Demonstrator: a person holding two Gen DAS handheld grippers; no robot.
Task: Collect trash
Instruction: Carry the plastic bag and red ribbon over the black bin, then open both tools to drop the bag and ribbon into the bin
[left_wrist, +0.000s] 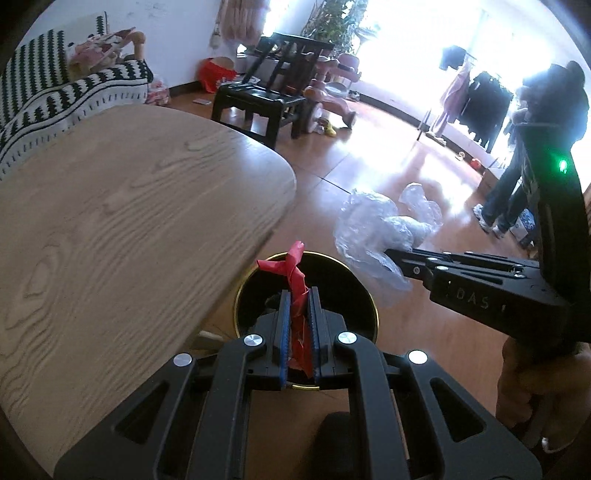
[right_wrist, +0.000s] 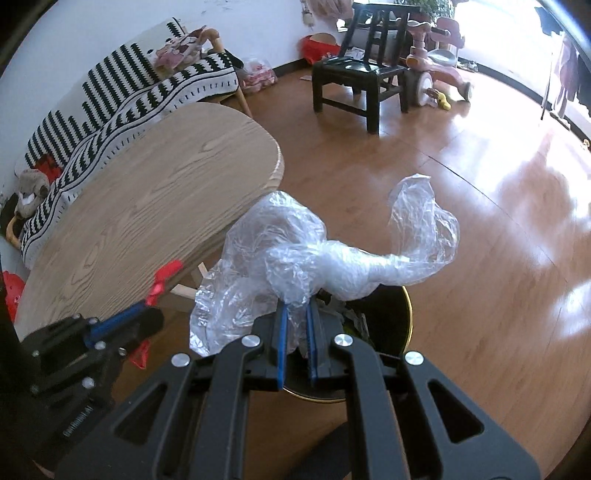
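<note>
While each clenched claw (left_wrist: 300, 295) (right_wrist: 295, 314) grasps trash, red wrapper (left_wrist: 293, 273) and clear plastic (right_wrist: 295, 258) hide the bin's (left_wrist: 364, 291) contents.

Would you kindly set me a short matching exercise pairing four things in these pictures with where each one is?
Things:
1. red scrap
2. clear plastic bag
3. bin
4. black chair

Places:
A. on the floor beside the table
B. in the right gripper
C. far across the floor
D. in the left gripper

Pairs: 1-D, 2-B, 3-A, 4-C
</note>
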